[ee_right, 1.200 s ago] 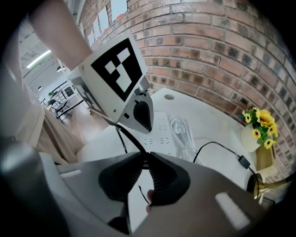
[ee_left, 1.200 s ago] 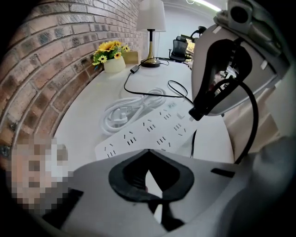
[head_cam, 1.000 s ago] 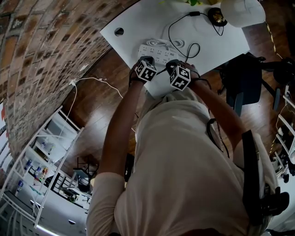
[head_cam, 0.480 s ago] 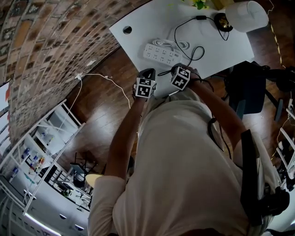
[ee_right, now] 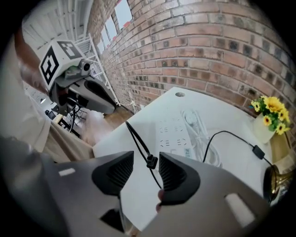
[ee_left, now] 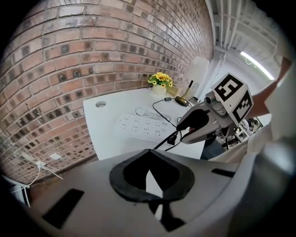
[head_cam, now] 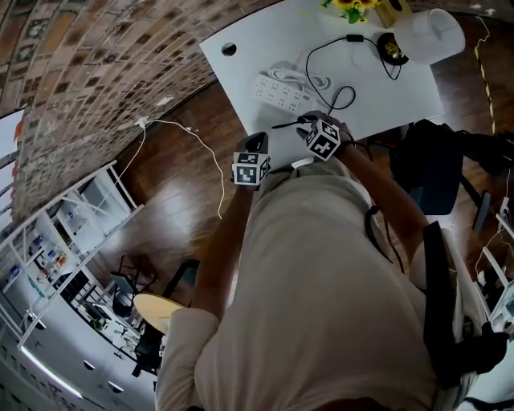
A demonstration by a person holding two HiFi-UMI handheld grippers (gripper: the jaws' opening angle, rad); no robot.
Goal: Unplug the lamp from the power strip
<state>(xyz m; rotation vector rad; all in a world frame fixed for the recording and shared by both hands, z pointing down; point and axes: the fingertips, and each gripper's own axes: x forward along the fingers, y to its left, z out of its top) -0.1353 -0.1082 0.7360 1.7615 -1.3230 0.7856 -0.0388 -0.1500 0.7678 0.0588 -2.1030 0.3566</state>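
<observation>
Left tongs [ee_left: 150, 175] closed, empty, held off edge of white surface [head_cam: 401, 88], out of way I'd guess. White plastic power strip [head_cam: 283, 91] lies flat. Right tongs [ee_right: 144, 169] just opened; black lamp plug [ee_right: 150, 160] loose in gap, clear of strip, so looks like release. White-shaded brass lamp [head_cam: 434, 24] at far corner.

You've got the white pwr strip [head_cam: 281, 91] lying flat mid-desk [head_cam: 265, 32], toward the brick-side edge, sockets up, none visibly occupied. Its white lead [head_cam: 309, 78] is coiled alongside. The lamp [head_cam: 430, 30], w/ white shade & brass base, stands upright nr the far right corner. Its black cord [ee_right: 149, 161] loops across the desk & ends loose nr the near edge, out of the strip.
</observation>
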